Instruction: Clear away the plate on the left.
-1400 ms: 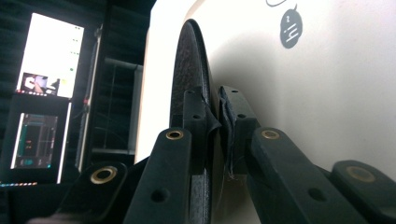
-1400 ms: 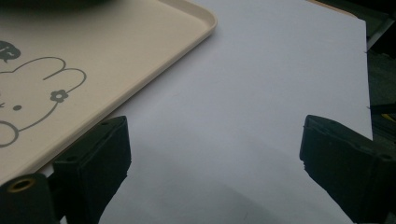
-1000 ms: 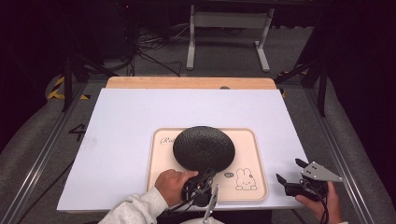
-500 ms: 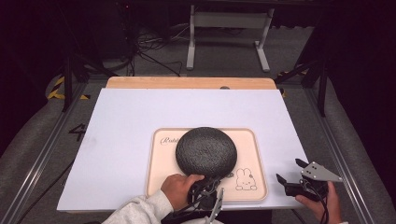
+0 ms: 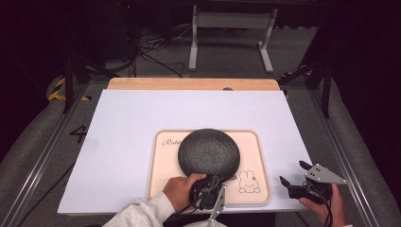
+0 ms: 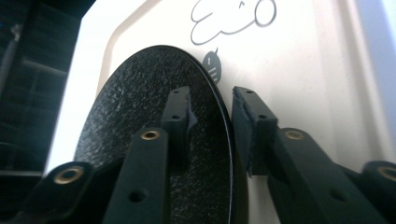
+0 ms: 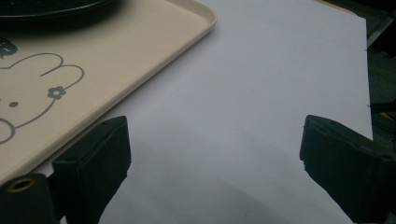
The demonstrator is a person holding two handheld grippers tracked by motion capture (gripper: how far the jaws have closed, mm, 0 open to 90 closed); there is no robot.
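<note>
Left gripper [image 5: 211,185] at the near edge of the black plate [image 5: 209,152], fingers [image 6: 180,122] just opened off the rim: one above the plate's textured face, the other beside the edge, a gap visible on both sides, so released rather than clamped. Compared with a second ago, plate no longer tilted up on its near side but lying flat on the cream tray [image 5: 253,142], over the middle, partly covering the printed script and sitting just behind the rabbit drawing [image 5: 248,182]. Judged from that: plate set down, placing step as good as finished, next only a clean withdrawal without nudging the rim. Right gripper [image 5: 297,179] off to the side over the white worktop [image 5: 123,123], clear of the tray, fingers [image 7: 100,154] spread wide and holding nothing.
</note>
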